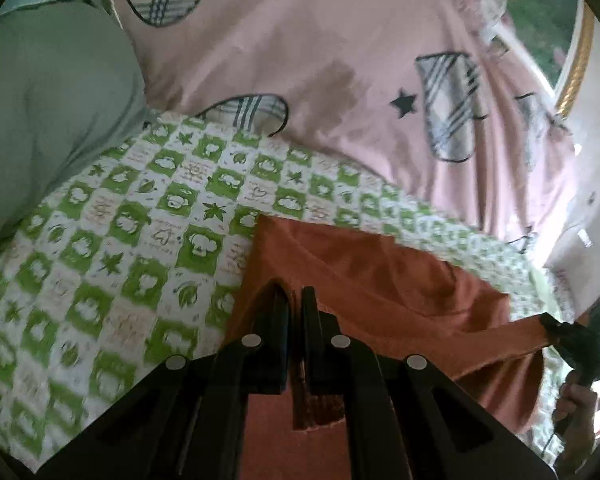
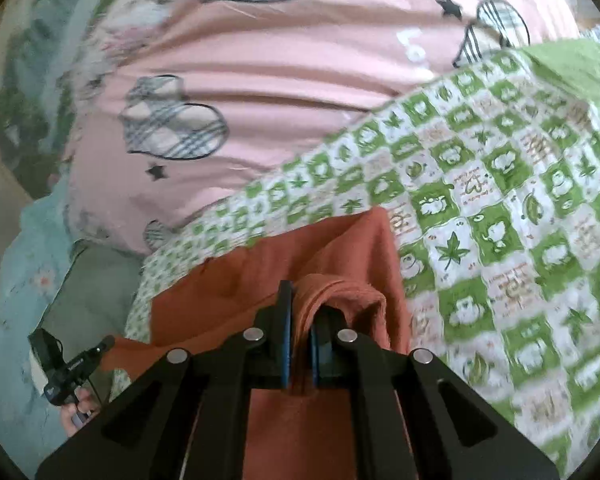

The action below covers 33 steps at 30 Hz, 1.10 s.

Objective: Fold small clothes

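Holding orange garment [image 1: 380,280] taut between us | left gripper [image 1: 296,300], right gripper [image 2: 300,300] clamped on opposite corners | above green-checked bedsheet [image 1: 120,240]

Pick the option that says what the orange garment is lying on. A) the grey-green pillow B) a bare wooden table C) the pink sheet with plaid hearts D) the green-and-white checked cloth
D: the orange garment, pinched by the left gripper and the right gripper, spreads over the green-and-white checked cloth; the pink sheet lies beyond.
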Each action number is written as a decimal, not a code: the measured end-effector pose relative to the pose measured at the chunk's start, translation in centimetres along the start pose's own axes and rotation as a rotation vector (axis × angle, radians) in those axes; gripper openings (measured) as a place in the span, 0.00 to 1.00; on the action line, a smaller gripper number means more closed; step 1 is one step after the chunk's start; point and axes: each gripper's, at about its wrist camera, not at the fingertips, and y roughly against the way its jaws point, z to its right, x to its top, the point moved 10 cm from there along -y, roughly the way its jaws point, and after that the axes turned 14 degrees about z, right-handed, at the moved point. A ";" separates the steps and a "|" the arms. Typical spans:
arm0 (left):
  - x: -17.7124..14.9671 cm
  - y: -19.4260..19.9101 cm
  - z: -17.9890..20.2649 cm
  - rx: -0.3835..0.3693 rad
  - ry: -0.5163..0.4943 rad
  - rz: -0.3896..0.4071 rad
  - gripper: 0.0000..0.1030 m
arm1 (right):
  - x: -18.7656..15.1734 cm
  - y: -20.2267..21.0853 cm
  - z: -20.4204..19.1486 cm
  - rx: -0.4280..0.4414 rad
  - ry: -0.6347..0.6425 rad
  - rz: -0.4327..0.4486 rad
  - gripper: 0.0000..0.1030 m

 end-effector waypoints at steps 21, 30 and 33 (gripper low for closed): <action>-8.8 1.1 6.8 -0.176 -0.139 -0.192 0.31 | -7.2 1.7 -5.9 0.124 0.236 -0.121 0.40; -10.5 -5.4 9.4 -0.127 -0.298 -0.256 0.25 | -10.9 -4.9 -4.2 0.024 0.460 -0.323 0.36; -7.5 -8.1 7.6 -0.050 -0.274 -0.214 0.22 | -5.7 -6.6 -1.7 -0.109 0.428 -0.193 0.36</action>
